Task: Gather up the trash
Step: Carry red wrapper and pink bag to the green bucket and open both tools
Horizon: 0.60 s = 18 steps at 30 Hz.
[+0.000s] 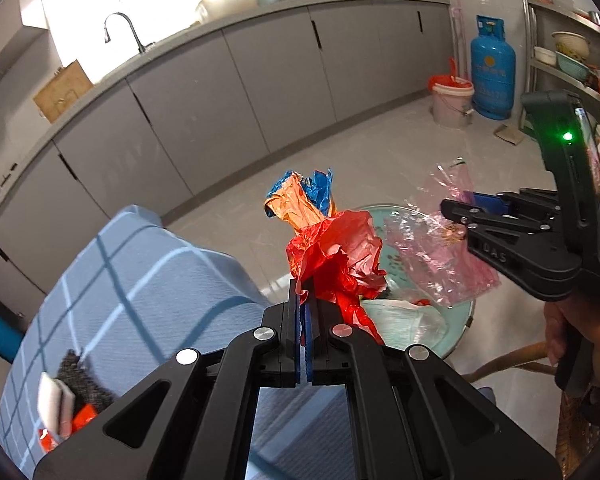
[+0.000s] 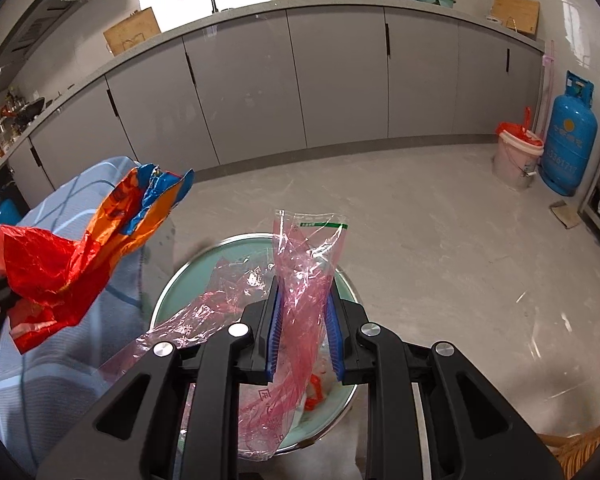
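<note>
My left gripper (image 1: 304, 300) is shut on a crumpled red plastic bag (image 1: 336, 252) with an orange and blue wrapper (image 1: 300, 196) sticking up from it; the bundle also shows in the right wrist view (image 2: 60, 256). My right gripper (image 2: 304, 312) holds a clear pink plastic bag (image 2: 300, 280) between its blue pads, with a visible gap between them; it shows in the left wrist view (image 1: 456, 212) with the bag (image 1: 432, 248) hanging from it. Both are held above a pale green basin (image 2: 180, 280), also seen from the left wrist (image 1: 460, 320), which holds some scraps.
A table with a blue checked cloth (image 1: 140, 280) lies to the left, with small items near its corner (image 1: 68, 400). Grey kitchen cabinets (image 2: 300, 80) run along the far wall. A pink bucket with a red liner (image 2: 516, 156) and a blue gas cylinder (image 2: 568, 140) stand at the far right.
</note>
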{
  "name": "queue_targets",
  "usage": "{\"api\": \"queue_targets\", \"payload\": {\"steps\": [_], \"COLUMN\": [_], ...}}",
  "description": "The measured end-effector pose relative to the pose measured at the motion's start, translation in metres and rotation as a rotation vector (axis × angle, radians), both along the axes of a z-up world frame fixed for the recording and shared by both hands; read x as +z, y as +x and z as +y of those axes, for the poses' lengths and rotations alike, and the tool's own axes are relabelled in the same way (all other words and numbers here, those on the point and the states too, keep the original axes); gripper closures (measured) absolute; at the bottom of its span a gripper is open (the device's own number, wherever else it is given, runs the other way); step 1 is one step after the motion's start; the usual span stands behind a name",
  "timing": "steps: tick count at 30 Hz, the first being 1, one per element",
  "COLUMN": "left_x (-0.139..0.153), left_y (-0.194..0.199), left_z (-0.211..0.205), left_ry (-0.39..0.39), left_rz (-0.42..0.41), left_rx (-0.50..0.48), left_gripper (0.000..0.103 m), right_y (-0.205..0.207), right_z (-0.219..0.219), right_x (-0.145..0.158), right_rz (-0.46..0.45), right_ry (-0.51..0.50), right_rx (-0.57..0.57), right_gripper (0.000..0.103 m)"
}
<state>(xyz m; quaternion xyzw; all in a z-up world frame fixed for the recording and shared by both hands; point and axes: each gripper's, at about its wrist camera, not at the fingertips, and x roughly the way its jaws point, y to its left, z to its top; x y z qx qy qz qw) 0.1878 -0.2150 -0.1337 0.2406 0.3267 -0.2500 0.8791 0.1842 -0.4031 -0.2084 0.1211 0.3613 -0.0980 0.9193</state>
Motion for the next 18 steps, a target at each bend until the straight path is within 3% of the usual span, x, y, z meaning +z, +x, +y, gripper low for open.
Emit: {"api": "queue_targets", "payload": {"steps": [2,3,4,5,9,11,13,16,18], "left_x": [-0.006,-0.008,-0.01,-0.012,-0.013,-0.013,-0.011,-0.003,0.001], "left_y": [0.002,0.002,0.004,0.005,0.005,0.007,0.008,0.006,0.004], "left_z": [-0.006,-0.008,-0.009,-0.009,-0.006,-0.001,0.004,0.013,0.019], "left_ry": [0.004,0.006,0.007,0.01,0.024,0.02,0.019,0.014,0.012], "left_rz": [0.013,0.018,0.025,0.028,0.015,0.016,0.01,-0.013,-0.029], "left_rx": [-0.018,-0.018,-0.011,-0.001,0.018,0.039,0.052,0.076,0.086], "left_gripper": [0.099,0.097,0.083,0.057,0.053,0.044,0.042,0.031,0.031], "right_y": [0.003,0.005,0.005,0.005,0.006,0.003,-0.001,-0.006,-0.008], "right_z": [-0.001,-0.002,-0.004,-0.006,-0.008,-0.01,-0.013,-0.013,-0.009], "right_x": [-0.006,-0.009,-0.01,-0.012,-0.017,-0.017,-0.016,-0.012,-0.008], "right_rz": [0.001,0.002,-0.001,-0.008,0.009,0.006,-0.001,-0.007,-0.006], "right_ry": [0.008,0.01,0.006,0.007,0.01,0.017,0.018,0.03,0.03], "right_rx": [0.008,0.009,0.0,-0.008,-0.024,-0.041,-0.059,-0.066,-0.059], "right_gripper": [0.078,0.065,0.043,0.039,0.039,0.034,0.028,0.026,0.024]}}
